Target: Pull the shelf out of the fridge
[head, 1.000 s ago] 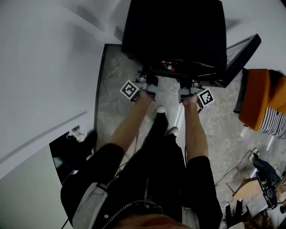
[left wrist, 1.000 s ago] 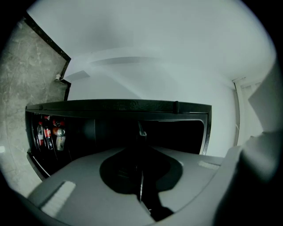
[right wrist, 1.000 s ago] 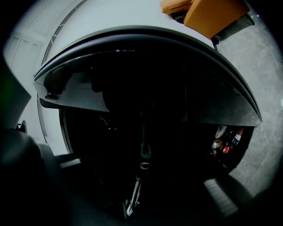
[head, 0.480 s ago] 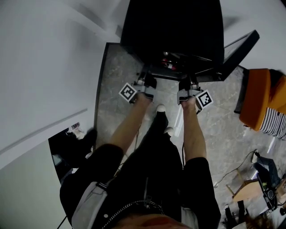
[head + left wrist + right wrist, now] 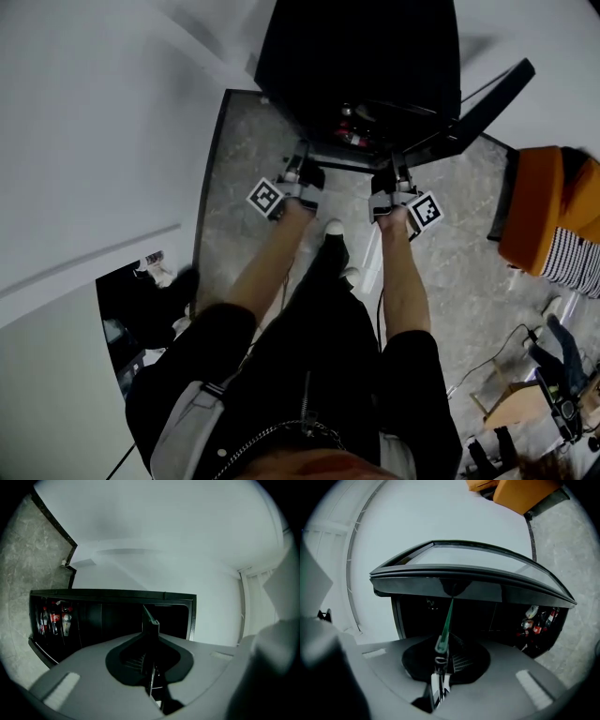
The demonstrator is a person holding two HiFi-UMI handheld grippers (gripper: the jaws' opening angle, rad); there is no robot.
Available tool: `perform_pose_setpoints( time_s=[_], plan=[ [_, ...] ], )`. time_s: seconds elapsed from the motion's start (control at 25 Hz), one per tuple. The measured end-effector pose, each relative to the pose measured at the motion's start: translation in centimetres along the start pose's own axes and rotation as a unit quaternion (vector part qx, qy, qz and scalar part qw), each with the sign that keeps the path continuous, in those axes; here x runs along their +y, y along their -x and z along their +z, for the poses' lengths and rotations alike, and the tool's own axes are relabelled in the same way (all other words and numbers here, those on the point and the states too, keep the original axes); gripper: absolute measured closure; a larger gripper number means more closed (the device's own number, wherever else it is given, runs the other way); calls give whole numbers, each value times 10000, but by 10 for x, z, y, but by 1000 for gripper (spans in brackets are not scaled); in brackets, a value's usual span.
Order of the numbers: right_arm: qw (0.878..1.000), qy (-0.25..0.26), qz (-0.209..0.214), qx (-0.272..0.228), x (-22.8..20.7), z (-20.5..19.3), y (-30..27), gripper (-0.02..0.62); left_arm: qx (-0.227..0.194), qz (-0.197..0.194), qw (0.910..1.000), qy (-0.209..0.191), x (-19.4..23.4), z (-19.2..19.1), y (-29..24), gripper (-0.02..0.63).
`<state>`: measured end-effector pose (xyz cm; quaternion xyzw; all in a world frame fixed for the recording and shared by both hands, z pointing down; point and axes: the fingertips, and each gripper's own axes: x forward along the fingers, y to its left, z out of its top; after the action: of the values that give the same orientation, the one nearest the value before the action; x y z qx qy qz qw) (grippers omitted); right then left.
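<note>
Both clamped narrow on shelf (image 5: pixel 349 161) front edge, just outside fridge (image 5: pixel 361 56): L gripper (image 5: pixel 301 157), R gripper (image 5: pixel 397 169). Shelf partly out, rear inside fridge. Best bet: pull w/ both evenly, straight & level, no twist, to avoid jamming. Bottles (image 5: pixel 349 134) further inside fridge.

Everything's lit dimly and evenly, with a cool grey cast, and no hard shadows are thrown on the floor (image 5: pixel 244 187). The fridge (image 5: pixel 361 56) interior is swallowed in near-black, with only the bottles (image 5: pixel 54 619) faintly picked out. Both gripper views are heavily fisheyed: straight lines are bent and corners are vignetted to black. The near foreground is left soft. A green glint is caught along the shelf (image 5: pixel 446 620) edge. The wall (image 5: pixel 94 141) is slightly washed out.
</note>
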<state>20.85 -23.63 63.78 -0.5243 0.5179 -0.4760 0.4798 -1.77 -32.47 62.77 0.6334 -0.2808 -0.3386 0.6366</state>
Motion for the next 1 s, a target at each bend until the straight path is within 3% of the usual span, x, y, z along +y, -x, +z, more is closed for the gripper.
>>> perform_pose_setpoints(
  time_s=[0.68, 1.0],
  plan=[
    [9992, 70, 279, 280, 35, -33, 76, 572, 51, -223, 9996, -169, -41, -19, 77, 583],
    [9988, 161, 212, 415, 32, -40, 86, 571, 25, -134, 9998, -139, -36, -18, 91, 581]
  ],
)
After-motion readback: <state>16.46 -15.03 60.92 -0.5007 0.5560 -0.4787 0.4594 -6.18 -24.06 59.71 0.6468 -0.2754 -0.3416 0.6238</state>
